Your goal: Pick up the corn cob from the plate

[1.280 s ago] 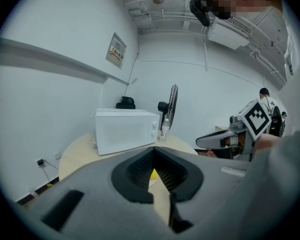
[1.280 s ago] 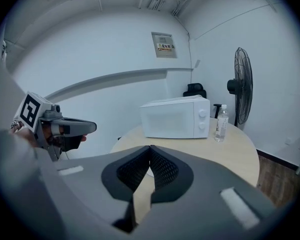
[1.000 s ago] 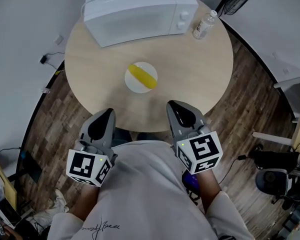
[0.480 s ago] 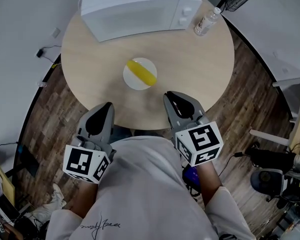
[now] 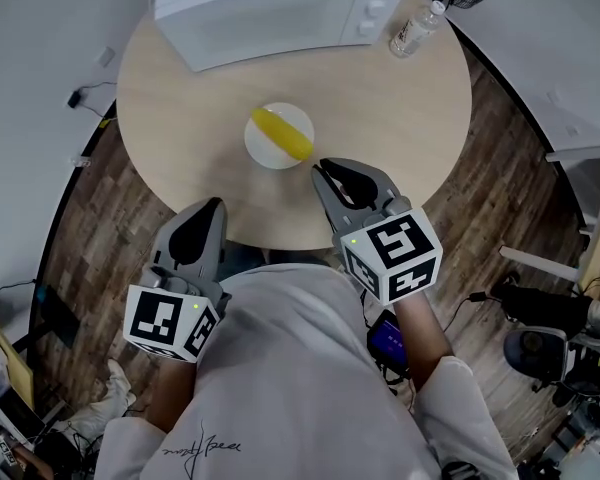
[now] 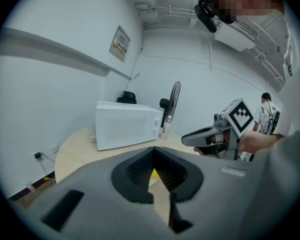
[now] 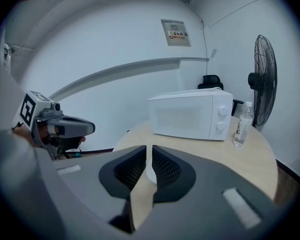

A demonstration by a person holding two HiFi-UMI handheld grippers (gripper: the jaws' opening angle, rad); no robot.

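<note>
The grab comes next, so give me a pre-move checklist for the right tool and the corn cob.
Corn cob on plate: ok.
Right tool open wide enough for the cob: not ok; jaws just been opening, narrow gap, nothing between.
Right tool at the cob: not ok; tips by the plate's rim, not round the cob.
Path free: ok; microwave and bottle stand beyond.
Left tool clear: ok; back at the table edge.

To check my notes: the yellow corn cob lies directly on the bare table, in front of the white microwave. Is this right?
Not quite. The head view shows the corn cob lying on a white plate, in front of the white microwave.
</note>
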